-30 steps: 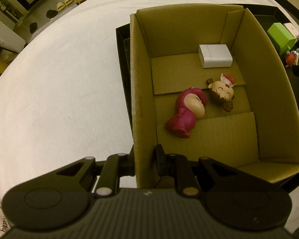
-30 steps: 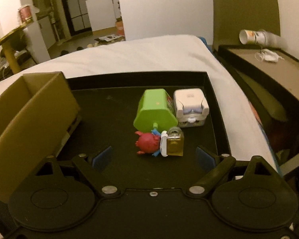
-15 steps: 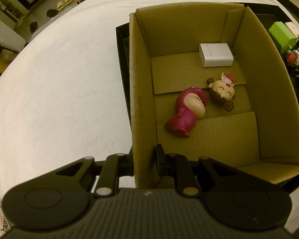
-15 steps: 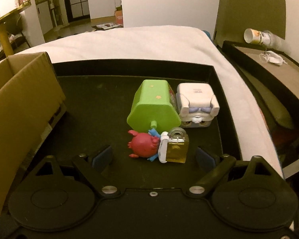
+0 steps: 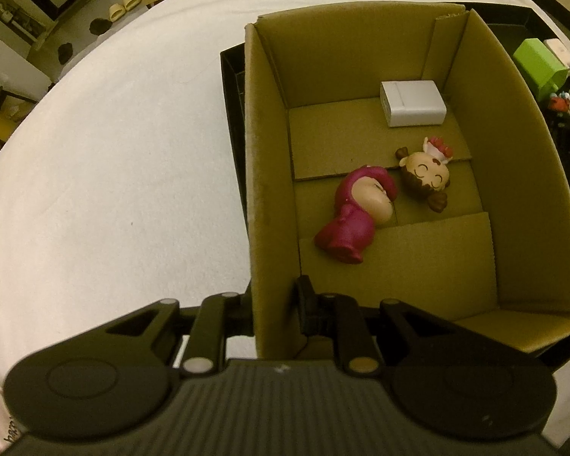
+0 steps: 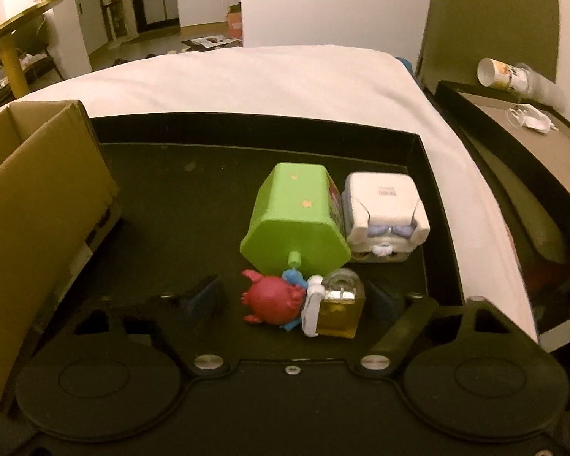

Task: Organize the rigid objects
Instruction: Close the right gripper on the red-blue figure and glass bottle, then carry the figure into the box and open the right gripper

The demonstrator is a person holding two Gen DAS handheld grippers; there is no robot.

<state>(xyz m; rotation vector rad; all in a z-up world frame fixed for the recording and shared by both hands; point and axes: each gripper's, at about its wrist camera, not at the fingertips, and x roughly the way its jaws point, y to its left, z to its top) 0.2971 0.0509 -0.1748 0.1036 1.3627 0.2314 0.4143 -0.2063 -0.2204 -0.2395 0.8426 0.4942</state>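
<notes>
1. Left gripper [image 5: 273, 309]: jaws pinched on the near left wall of the cardboard box [image 5: 269, 174], one finger outside, one inside.
2. Box sits in the left part of a black tray [image 6: 418, 140], which lies on a white bedsheet [image 5: 114, 171].
3. Inside the box: white block [image 5: 413, 103] near the far right corner, pink doll [image 5: 355, 214] lying on its side mid-floor, brown-haired doll head [image 5: 425, 178] just beside it, touching or nearly so.
4. Right gripper [image 6: 296, 298]: jaws spread wide, holding nothing. It is low over the tray, with the red crab toy [image 6: 271, 300] and small yellow bottle [image 6: 338, 306] between its fingers [image 6: 205, 296], not gripped.
5. Just behind those: green pot [image 6: 296, 212] tipped on its side, white cube [image 6: 383, 212] touching its right side.
6. Crab and bottle touch each other; the pot's base is right against them.
</notes>
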